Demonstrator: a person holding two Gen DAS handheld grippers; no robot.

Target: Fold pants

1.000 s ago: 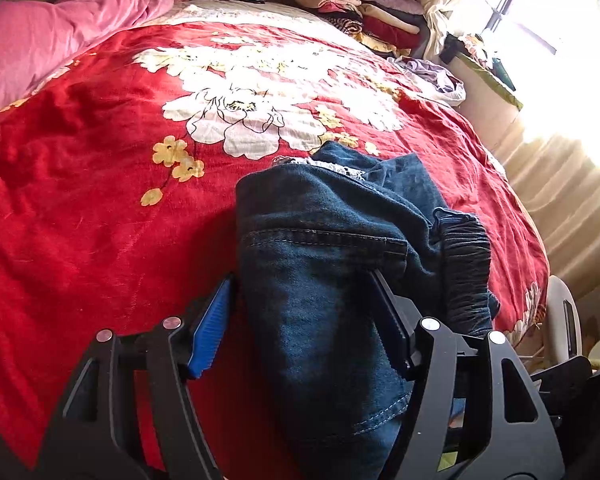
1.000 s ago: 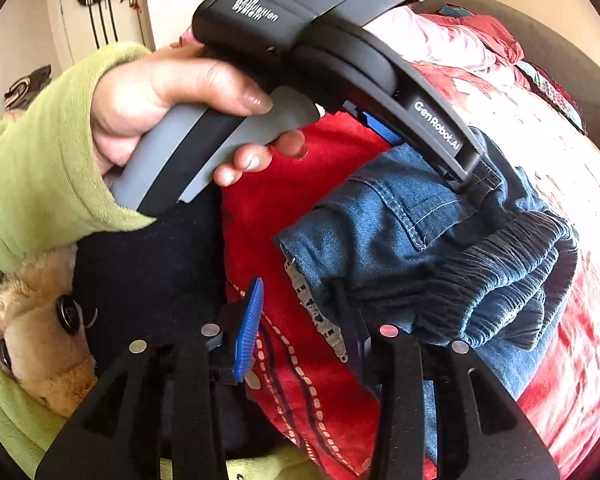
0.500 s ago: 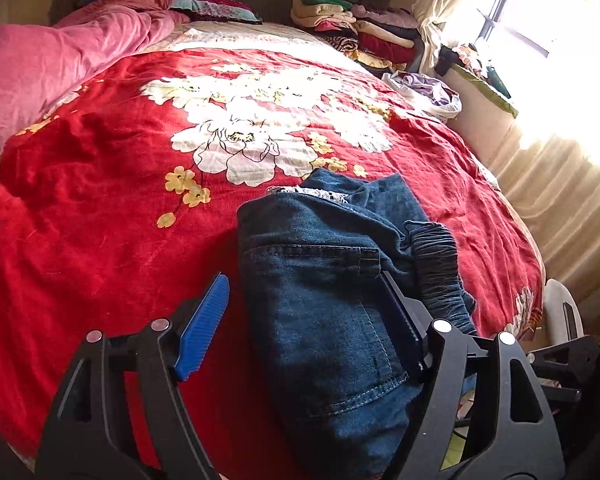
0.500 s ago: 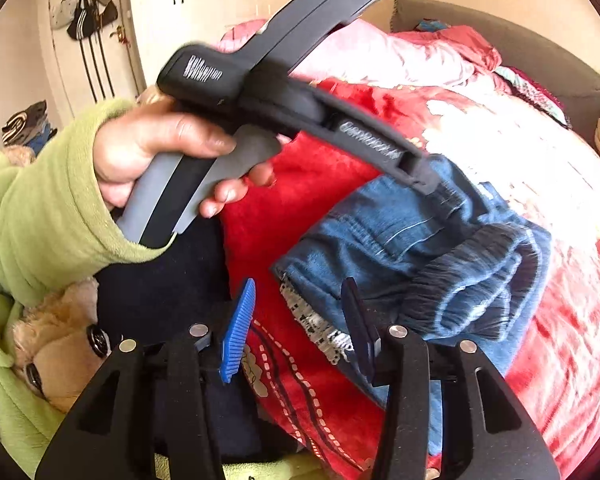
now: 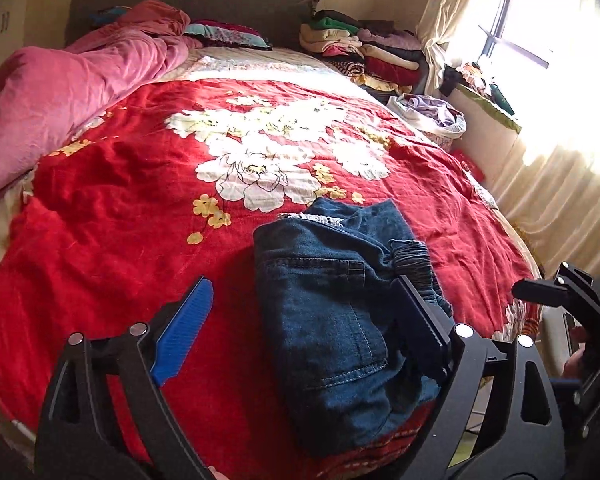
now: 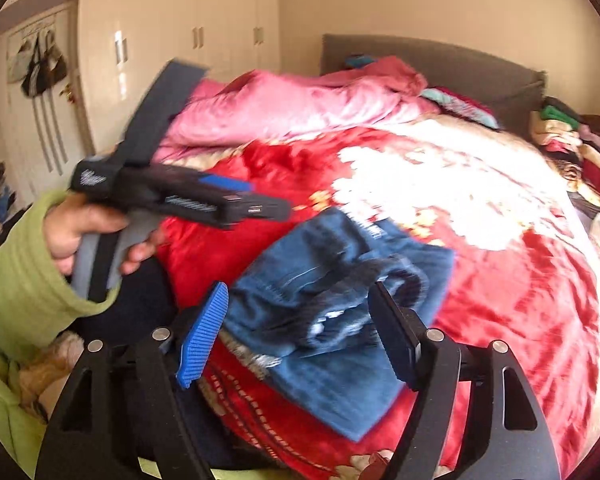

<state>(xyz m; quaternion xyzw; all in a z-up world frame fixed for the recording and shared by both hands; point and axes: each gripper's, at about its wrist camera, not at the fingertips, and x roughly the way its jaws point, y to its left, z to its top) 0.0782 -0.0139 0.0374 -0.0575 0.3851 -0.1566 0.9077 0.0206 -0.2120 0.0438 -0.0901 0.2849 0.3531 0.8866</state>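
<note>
Denim sits between your spreading fingers on both sides: the left gripper (image 5: 304, 340) is opening wide above the jeans (image 5: 332, 320) with neither pad pressing cloth, and the right gripper (image 6: 300, 336) is opening too, its dark finger just over the ribbed waistband (image 6: 380, 280), holding nothing. The jeans lie folded into a small bundle at the near edge of the red blanket (image 5: 120, 220); if you pull away low, a pad could catch that loose waistband and drag the fold open; a nudge toward you might tip the bundle off the bed.
</note>
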